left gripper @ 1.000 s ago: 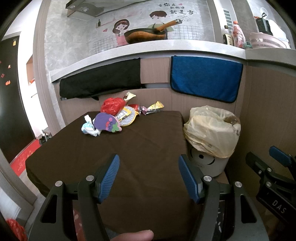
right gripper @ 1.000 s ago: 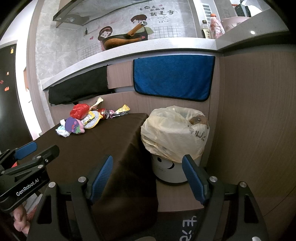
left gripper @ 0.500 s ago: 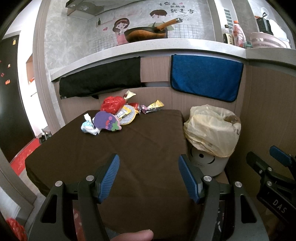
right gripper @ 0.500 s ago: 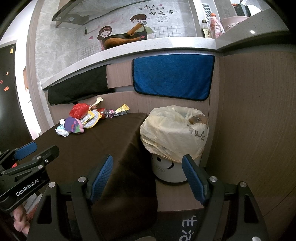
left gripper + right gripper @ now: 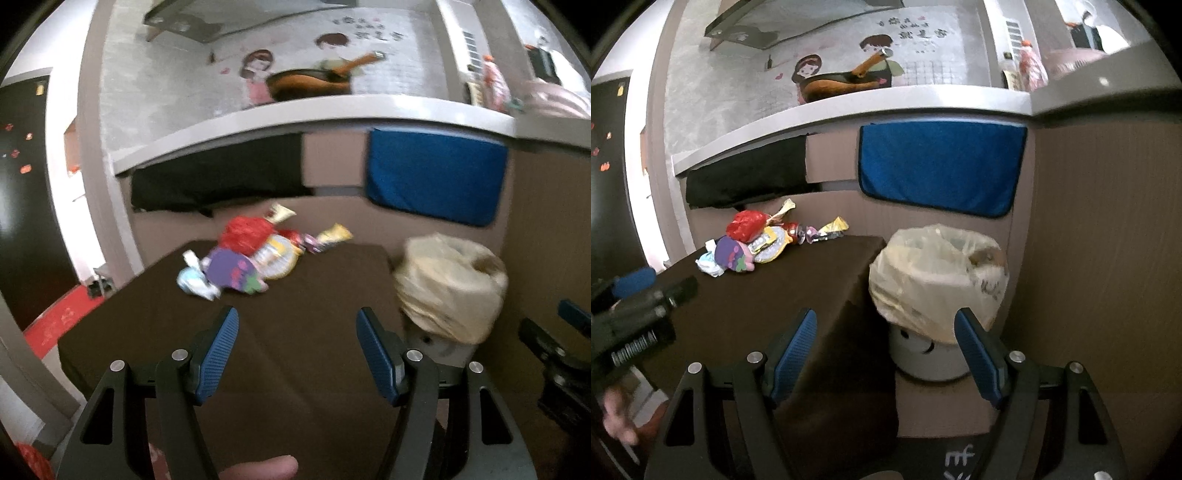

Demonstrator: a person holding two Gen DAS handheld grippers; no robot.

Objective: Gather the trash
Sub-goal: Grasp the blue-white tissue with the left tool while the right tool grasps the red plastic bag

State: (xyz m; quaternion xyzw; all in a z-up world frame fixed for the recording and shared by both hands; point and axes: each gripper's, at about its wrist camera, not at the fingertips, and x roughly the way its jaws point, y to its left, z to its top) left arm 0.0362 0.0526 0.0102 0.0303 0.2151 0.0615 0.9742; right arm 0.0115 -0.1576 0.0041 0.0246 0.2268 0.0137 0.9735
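The brown tabletop (image 5: 295, 332) fills most of my view. Beside its right edge stands the bin (image 5: 938, 280), white with a pale plastic bag over its rim. The trash (image 5: 255, 254) lies in a heap at the tabletop's far side near the wall: a red wrapper (image 5: 243, 230) at the back, a purple one (image 5: 231, 271) in front. My left gripper (image 5: 297, 354) hangs wide open over the tabletop, holding nothing. My right gripper (image 5: 886, 354) is also wide open and empty, facing the bin.
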